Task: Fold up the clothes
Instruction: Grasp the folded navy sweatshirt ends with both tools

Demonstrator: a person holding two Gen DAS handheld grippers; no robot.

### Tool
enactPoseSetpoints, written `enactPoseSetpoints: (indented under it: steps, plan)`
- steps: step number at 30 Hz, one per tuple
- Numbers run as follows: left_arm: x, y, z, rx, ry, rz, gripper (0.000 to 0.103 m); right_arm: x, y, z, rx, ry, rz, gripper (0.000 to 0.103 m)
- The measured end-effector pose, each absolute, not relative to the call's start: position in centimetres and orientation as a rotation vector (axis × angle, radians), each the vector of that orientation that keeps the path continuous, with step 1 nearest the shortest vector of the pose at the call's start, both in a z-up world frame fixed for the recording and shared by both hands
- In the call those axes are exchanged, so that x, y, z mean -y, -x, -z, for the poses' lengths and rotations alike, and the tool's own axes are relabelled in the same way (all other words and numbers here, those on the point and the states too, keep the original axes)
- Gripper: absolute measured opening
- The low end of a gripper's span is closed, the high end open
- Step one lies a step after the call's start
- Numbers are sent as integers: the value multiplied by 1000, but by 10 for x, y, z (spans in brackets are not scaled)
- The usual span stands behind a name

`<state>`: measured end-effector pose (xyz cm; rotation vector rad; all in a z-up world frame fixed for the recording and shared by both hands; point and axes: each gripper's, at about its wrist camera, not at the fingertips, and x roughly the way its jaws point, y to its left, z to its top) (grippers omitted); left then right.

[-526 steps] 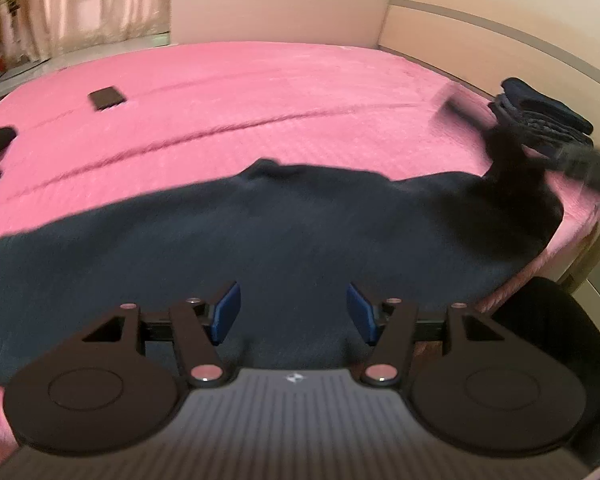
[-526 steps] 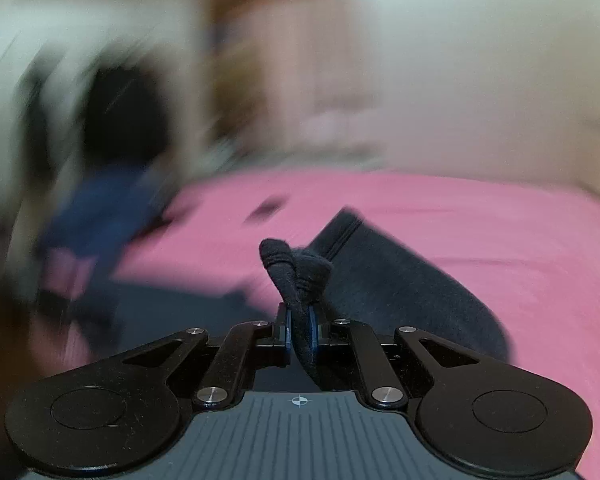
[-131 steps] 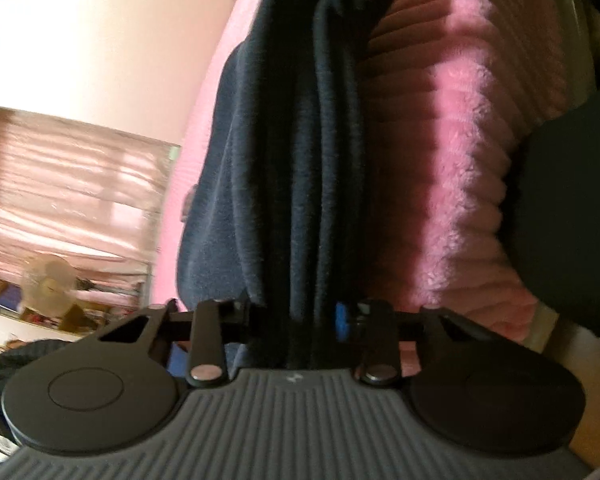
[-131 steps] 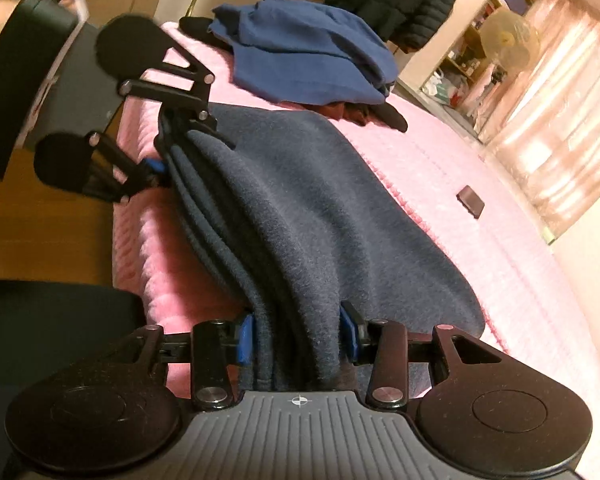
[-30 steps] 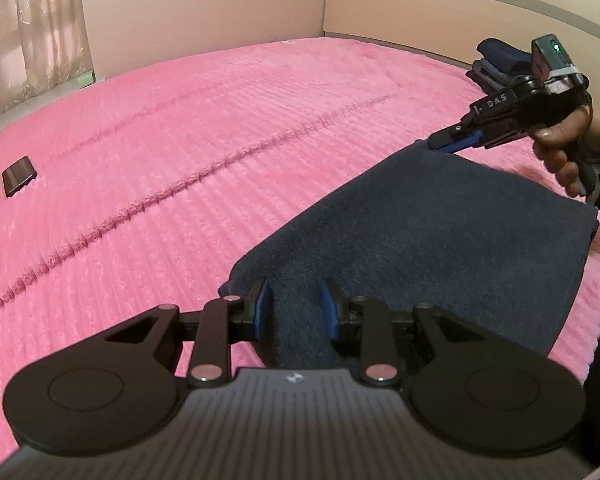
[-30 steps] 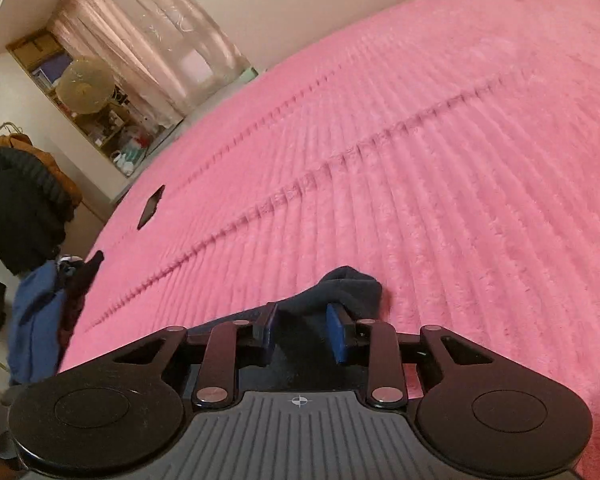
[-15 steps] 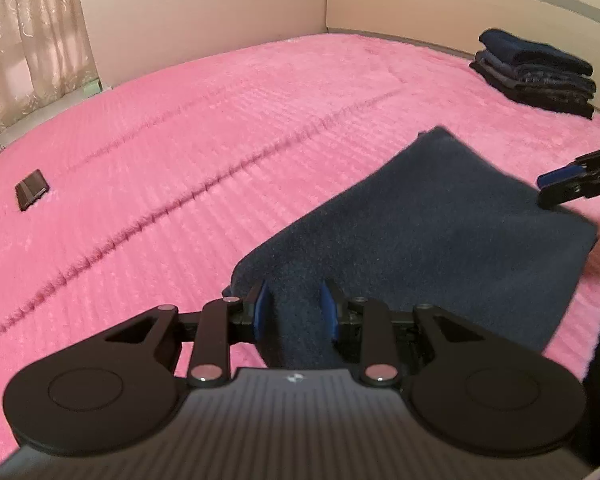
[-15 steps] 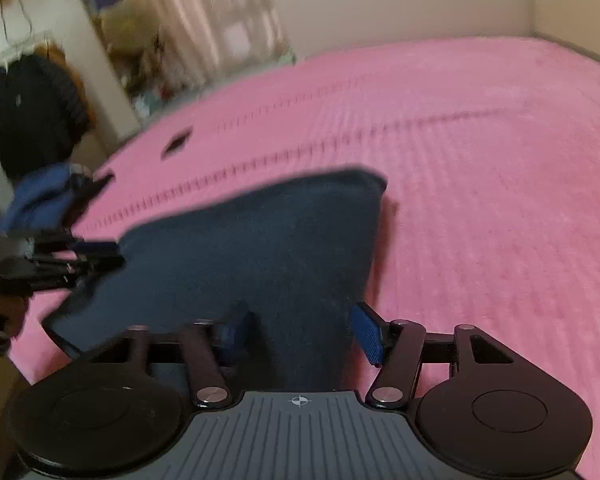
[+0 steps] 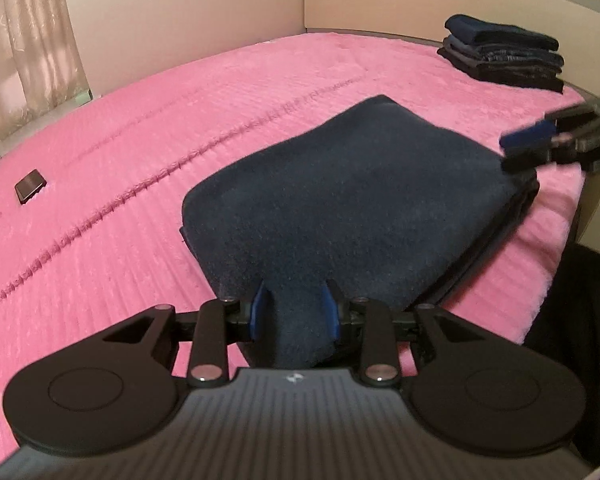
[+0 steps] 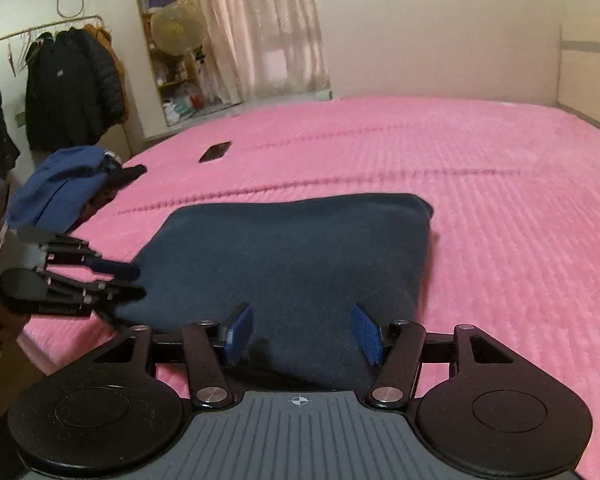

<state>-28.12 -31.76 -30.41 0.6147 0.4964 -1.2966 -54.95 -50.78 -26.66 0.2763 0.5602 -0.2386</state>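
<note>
we had the dark navy fleece garment (image 9: 360, 200) folded into a thick rectangle near the edge of the pink bedspread (image 9: 140, 152). our left gripper (image 9: 294, 314) was clamped on its near corner; our right gripper (image 10: 298, 330) had just let its jaws spread, pads clear of the cloth lying between them. to finish well, we judged the left should lower its corner flush with the layers beneath, then release without dragging the fold askew.

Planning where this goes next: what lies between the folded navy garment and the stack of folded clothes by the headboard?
Only bare pink bedspread lies between the folded navy garment and the stack of folded clothes; the left wrist view shows it.
</note>
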Motion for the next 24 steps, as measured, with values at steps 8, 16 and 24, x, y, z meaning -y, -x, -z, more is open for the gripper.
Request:
enactPoseSetpoints:
  steps: [8, 16, 24]
  plan:
    - [280, 332, 300, -139, -862, 1261, 46, 447, 551, 284, -687, 287, 174, 77]
    - [295, 384, 338, 130, -1140, 1261, 78, 414, 505, 337, -838, 826, 74, 73]
    - [335, 399, 364, 265, -1312, 1191, 78, 462, 482, 270, -821, 427, 63, 43]
